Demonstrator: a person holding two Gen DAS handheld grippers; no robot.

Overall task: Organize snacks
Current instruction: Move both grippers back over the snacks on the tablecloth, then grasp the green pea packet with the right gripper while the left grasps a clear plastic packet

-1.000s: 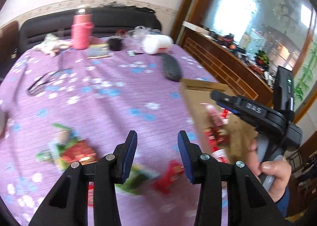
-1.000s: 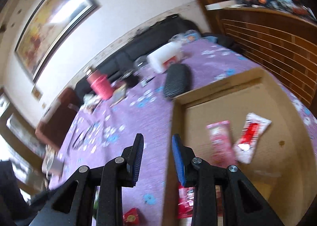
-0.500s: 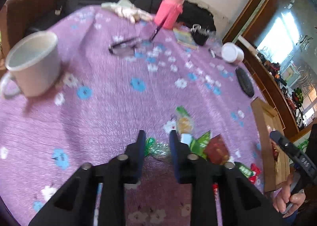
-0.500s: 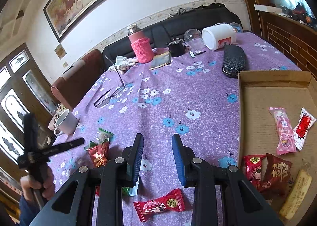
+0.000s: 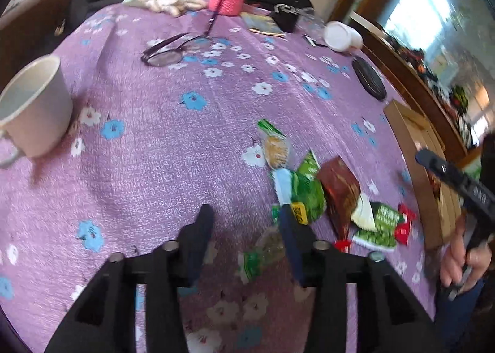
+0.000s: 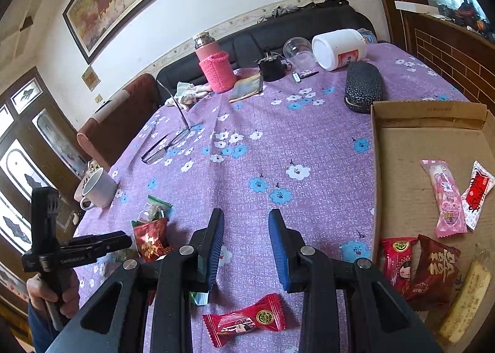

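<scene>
five snacks in the cardboard box (image 6: 402, 149), both left tongs (image 5: 246, 223) and right tongs (image 6: 246, 229) wide, empty

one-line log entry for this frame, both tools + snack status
left tool: open, over green packet | right tool: open, empty | red candy: on tablecloth | cardboard box: holds several snacks

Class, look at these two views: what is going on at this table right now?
A person holding two grippers is sorting snacks into a cardboard box. Both the left gripper and the right gripper are open and empty. Several packets, including a pink wrapper, already lie in the box. A pile of loose snacks and a red candy remain on the purple tablecloth.
</scene>
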